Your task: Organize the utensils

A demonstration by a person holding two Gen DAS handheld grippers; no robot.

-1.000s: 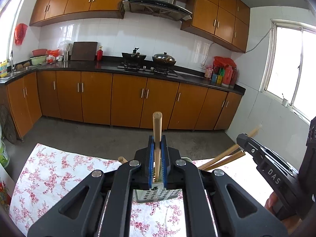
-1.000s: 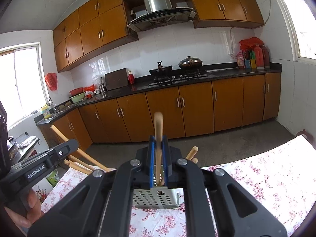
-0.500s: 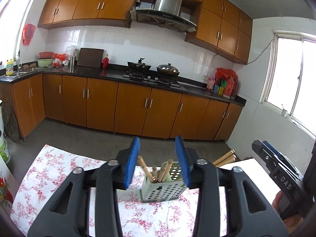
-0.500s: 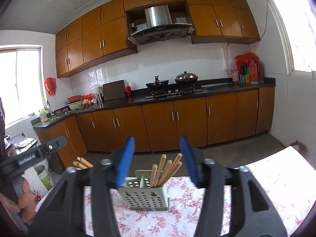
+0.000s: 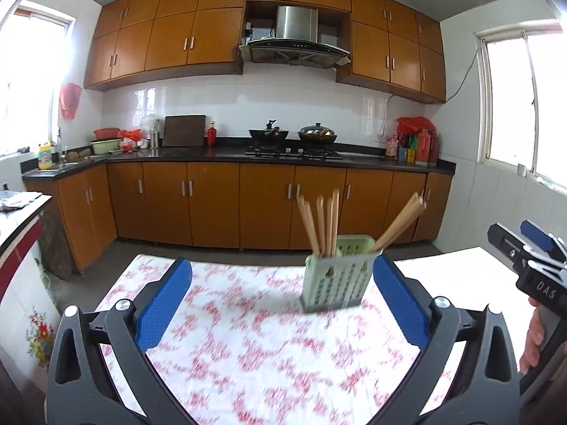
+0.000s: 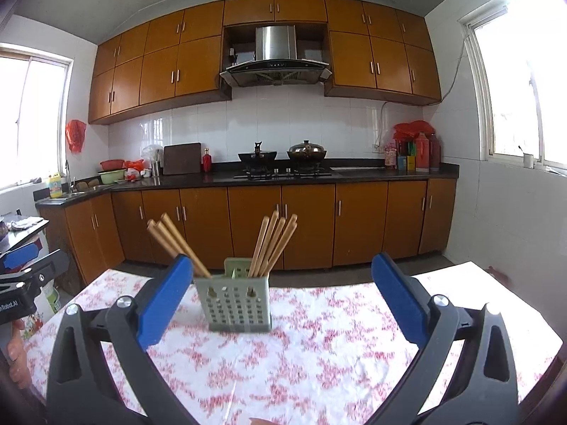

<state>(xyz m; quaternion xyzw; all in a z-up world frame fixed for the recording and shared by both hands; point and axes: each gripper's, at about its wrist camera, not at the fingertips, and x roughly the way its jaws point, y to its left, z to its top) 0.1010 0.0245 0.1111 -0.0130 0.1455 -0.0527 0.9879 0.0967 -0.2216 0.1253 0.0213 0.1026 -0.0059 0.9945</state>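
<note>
A pale green perforated utensil holder (image 5: 335,276) (image 6: 234,304) stands upright on the floral tablecloth (image 5: 248,354). Wooden chopsticks (image 5: 320,226) (image 6: 273,241) stick out of it in two bunches; the second bunch (image 5: 400,223) (image 6: 177,241) leans outward. My left gripper (image 5: 281,265) is back from the holder, its jaws opening wide with nothing gripped between the blue pads. My right gripper (image 6: 281,261) is likewise drawn back, jaws opening and holding nothing. Each view shows the other gripper's fingers (image 5: 537,235) (image 6: 19,258) at its edge, with a hand below.
The table's far edge (image 5: 219,260) faces a kitchen floor and wooden cabinets (image 5: 212,205). A counter with a stove and pots (image 6: 283,157) runs along the back wall. A low cabinet (image 5: 21,233) stands to the table's left. Windows flank the room.
Both grippers were shut on chopsticks above the holder; both have opened wide and pulled back. The chopsticks now rest in the holder, which looks smaller and farther away.
</note>
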